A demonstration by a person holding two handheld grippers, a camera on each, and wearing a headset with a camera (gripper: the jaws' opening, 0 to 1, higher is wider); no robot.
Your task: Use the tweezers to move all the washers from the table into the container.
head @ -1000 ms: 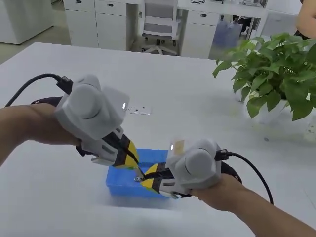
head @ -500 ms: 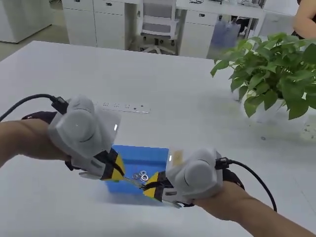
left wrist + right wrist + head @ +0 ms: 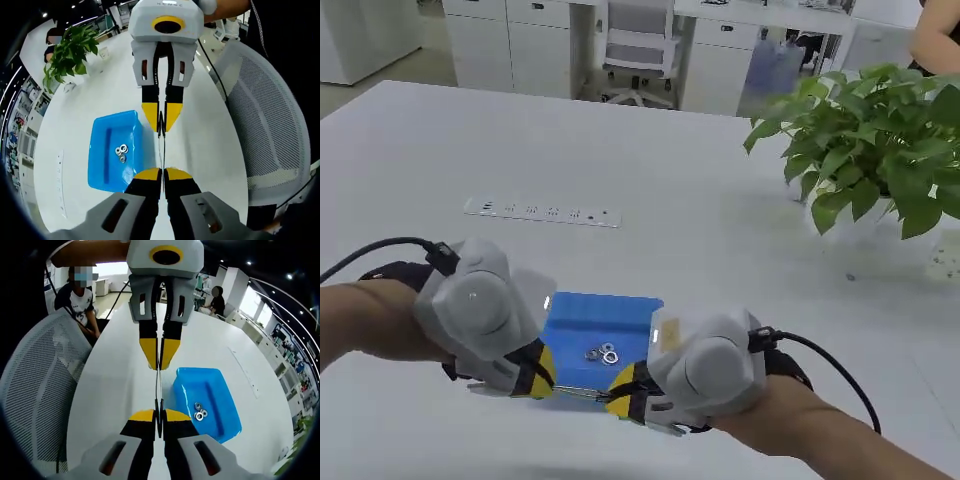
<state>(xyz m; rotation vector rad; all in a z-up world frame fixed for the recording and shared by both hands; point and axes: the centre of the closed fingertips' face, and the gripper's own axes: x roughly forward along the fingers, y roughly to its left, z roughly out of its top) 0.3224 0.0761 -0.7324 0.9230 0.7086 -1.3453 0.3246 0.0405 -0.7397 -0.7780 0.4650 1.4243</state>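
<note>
Head view: the left tool (image 3: 542, 372) and the right tool (image 3: 623, 385) face each other tip to tip, each with its jaws pressed together on one end of the tweezers (image 3: 582, 392). The tweezers' long axis runs from 9 to 3 o'clock, level above the desk (image 3: 670, 180), just beside the near wall of the blue container (image 3: 605, 303). Three washers (image 3: 603, 353) lie grouped on the container floor, at 12 o'clock from the tweezers' middle and a little nearer the right tool. In the left gripper view the tweezers (image 3: 161, 145) bridge both tools, with the container (image 3: 97, 172) at 9 o'clock. In the right gripper view the washers (image 3: 199, 412) sit at 3 o'clock. Since every washer in sight is inside, the task looks nearly done; next, one tool would likely have to let go.
</note>
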